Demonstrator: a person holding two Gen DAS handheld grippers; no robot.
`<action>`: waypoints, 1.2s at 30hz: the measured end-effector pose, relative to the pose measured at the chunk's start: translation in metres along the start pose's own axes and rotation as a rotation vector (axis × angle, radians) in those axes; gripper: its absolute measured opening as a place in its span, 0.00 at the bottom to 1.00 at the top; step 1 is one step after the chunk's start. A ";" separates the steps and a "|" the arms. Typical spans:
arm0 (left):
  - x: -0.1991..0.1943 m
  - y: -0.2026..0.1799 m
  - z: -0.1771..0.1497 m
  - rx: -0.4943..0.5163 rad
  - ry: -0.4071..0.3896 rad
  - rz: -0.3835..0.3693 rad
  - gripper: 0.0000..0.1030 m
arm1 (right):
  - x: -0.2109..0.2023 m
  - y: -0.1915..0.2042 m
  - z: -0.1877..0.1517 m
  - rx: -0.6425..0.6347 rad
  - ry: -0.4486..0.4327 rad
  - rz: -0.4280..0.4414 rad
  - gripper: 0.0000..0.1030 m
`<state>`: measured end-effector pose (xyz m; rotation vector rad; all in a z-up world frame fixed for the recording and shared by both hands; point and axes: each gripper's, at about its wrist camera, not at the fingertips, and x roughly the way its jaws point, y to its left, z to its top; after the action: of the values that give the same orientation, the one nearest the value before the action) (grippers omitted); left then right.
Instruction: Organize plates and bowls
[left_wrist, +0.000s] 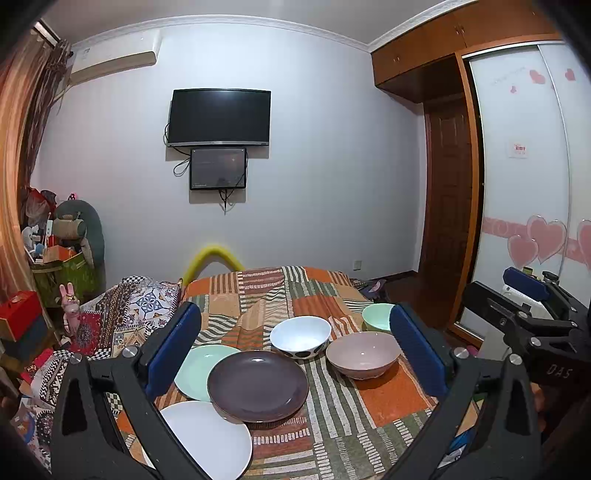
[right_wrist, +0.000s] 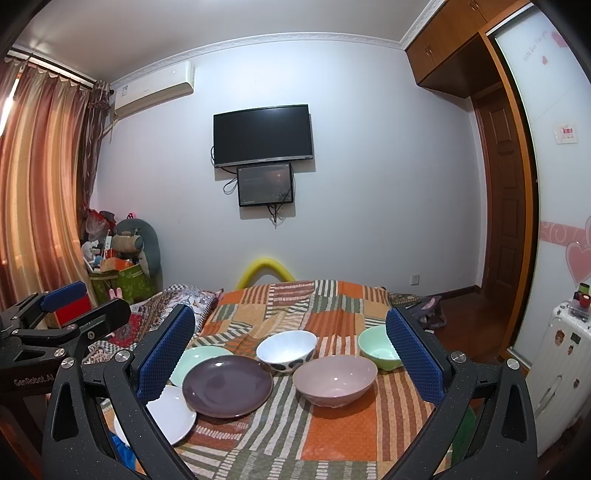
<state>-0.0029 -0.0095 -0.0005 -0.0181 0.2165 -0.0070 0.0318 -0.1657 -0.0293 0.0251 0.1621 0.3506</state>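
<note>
On a patchwork cloth lie three plates: a dark purple plate, a mint green plate behind it, a white plate in front. To their right stand a white bowl, a pink bowl and a mint green bowl. My left gripper is open and empty above the dishes. My right gripper is open and empty, to the right of the left one.
The cloth-covered table ends near a patterned pillow on the left. A wardrobe and a white suitcase stand to the right. A box of toys stands by the curtain.
</note>
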 end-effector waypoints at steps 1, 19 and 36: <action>0.001 0.000 0.001 -0.001 0.000 -0.001 1.00 | 0.000 0.000 0.000 0.000 0.000 0.000 1.00; -0.002 0.003 -0.001 -0.009 -0.007 -0.011 1.00 | -0.003 0.002 0.001 -0.006 -0.022 0.018 1.00; 0.014 0.009 -0.011 -0.010 0.026 -0.011 1.00 | 0.012 0.001 -0.009 0.000 0.006 0.030 1.00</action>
<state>0.0083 -0.0003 -0.0142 -0.0292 0.2420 -0.0173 0.0408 -0.1605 -0.0394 0.0265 0.1675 0.3805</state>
